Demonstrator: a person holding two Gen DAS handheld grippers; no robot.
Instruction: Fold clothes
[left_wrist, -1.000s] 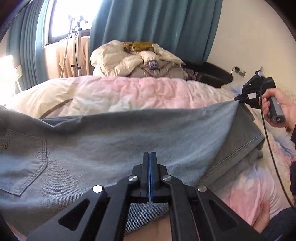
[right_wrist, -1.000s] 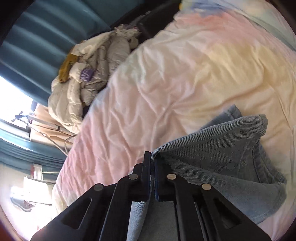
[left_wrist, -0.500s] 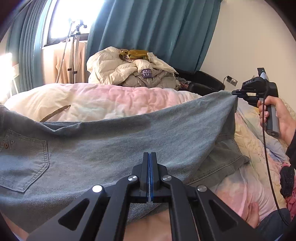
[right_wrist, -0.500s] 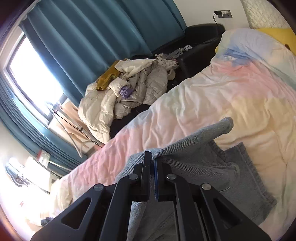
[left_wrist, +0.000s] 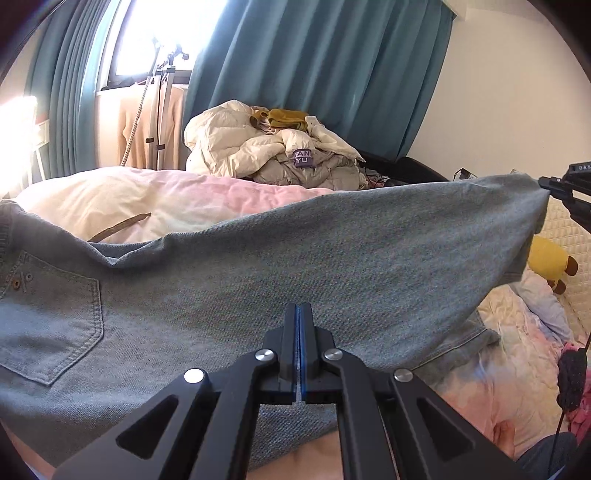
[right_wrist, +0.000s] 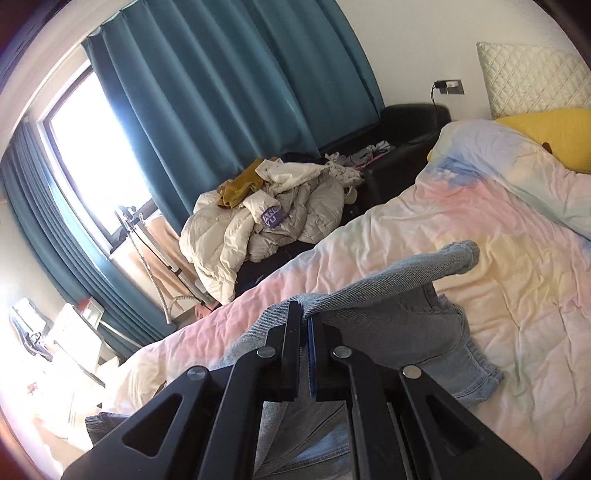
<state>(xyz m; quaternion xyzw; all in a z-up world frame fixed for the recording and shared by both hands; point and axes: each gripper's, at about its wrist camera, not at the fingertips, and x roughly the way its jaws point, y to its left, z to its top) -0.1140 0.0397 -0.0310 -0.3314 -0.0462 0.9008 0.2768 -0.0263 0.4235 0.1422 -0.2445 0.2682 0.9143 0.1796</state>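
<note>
Hard to see much of the bed (right_wrist: 517, 266) here, since the jeans (left_wrist: 295, 266) are stretched across most of the left wrist view and cover whatever's under them; the waistband end runs off the frame at 9 o'clock, with a back pocket (left_wrist: 51, 325) and a rivet showing there. The left gripper (left_wrist: 298, 310) has its fingers pressed together, and the tips sit right on the denim, so it looks clamped on the near edge, though the actual pinch is hidden behind the fingers. The right gripper (right_wrist: 303, 314) is clamped on a bunched fold of the same jeans, lifted above the duvet, with a hem trailing down at 4 o'clock. In the left view it's mostly cut off at 3 o'clock, with just "DAS" readable on it. The pile of puffer jackets (left_wrist: 273, 147) at 12 o'clock has a purple label (left_wrist: 301, 158) reading something like "ANG YU", first letters hidden. A yellow plush toy (left_wrist: 546, 258) is half behind the denim.
</note>
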